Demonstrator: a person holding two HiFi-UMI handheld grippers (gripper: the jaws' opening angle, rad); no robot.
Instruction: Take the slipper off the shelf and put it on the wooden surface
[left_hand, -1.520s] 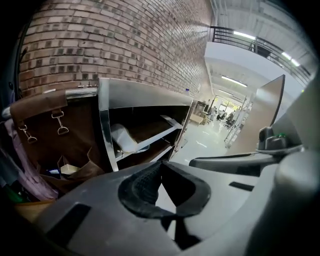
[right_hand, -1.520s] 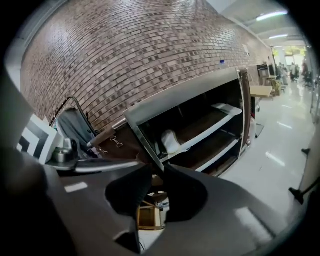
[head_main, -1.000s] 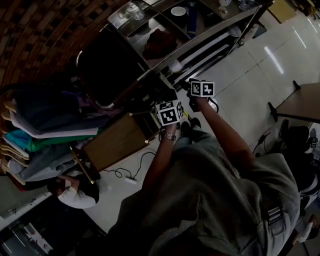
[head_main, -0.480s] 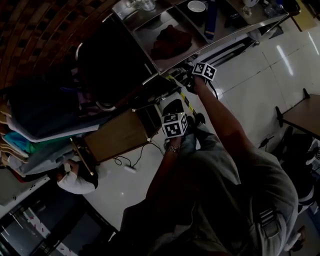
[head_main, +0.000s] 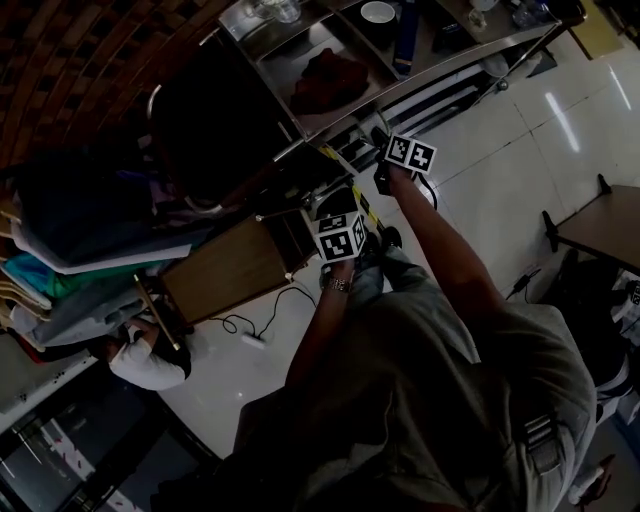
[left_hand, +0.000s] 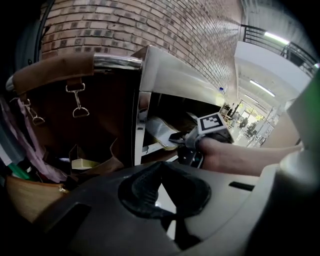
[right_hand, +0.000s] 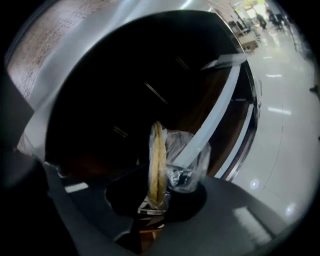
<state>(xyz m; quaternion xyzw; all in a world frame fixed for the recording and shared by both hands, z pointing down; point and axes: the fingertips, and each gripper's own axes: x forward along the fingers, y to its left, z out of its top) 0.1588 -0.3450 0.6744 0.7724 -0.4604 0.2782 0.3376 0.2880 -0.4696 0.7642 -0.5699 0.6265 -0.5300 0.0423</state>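
Right gripper view: right claw (right_hand: 156, 202) jaws just closed narrow onto plastic-wrapped slipper (right_hand: 157, 160), gripped on edge between pads; dark shelf (right_hand: 100, 40) bay directly ahead of claw. Other side: left claw (left_hand: 160, 167) jaws together, empty. Head view: wooden surface (head_main: 225, 275) just left of left claw

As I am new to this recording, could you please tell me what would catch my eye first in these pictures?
The plastic-wrapped slipper stands edge-on in the right claw, whose jaws have just been closing on it, at the mouth of the dark steel shelf. In the head view, the wooden surface sits to the shelf's lower left, beside a rack of clothes.
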